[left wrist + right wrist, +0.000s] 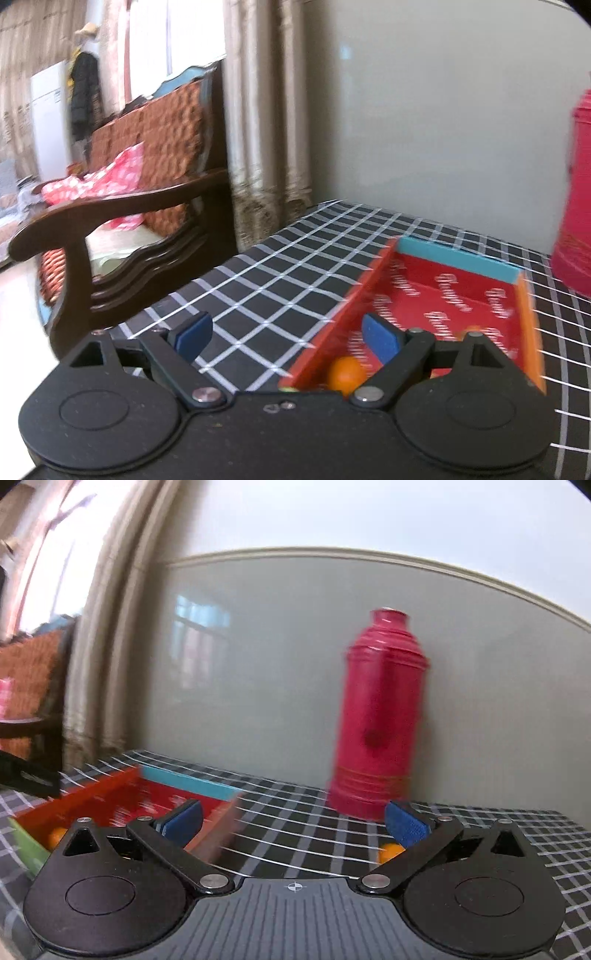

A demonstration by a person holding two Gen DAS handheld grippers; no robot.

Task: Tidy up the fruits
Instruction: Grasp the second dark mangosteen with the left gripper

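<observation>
While both pictures are smeared by blur, the main things can be told. The left tongs (286, 338) stand wide, nothing between their blue pads (380, 341), above the near left corner of a red box (436, 291) with a teal far wall and an orange right wall. That box sits on a desk (280, 258) covered in black cloth with white grid lines. One orange (345, 373) lies inside the box at its near end, close against the left wall and just beside the right pad of the left tongs. A second small orange patch shows further right in the box, too hidden to name.

The right tongs (293, 821) are also wide and hold nothing; they hang over the cloth just right of the box (122, 794). Another orange (389, 852) lies on the desk outside the box, well to its right, partly behind the right pad (406, 827). One orange (57, 837) shows within the box near its left end. Right of the box and behind it, a red flask (380, 716) stands upright by the wall.
</observation>
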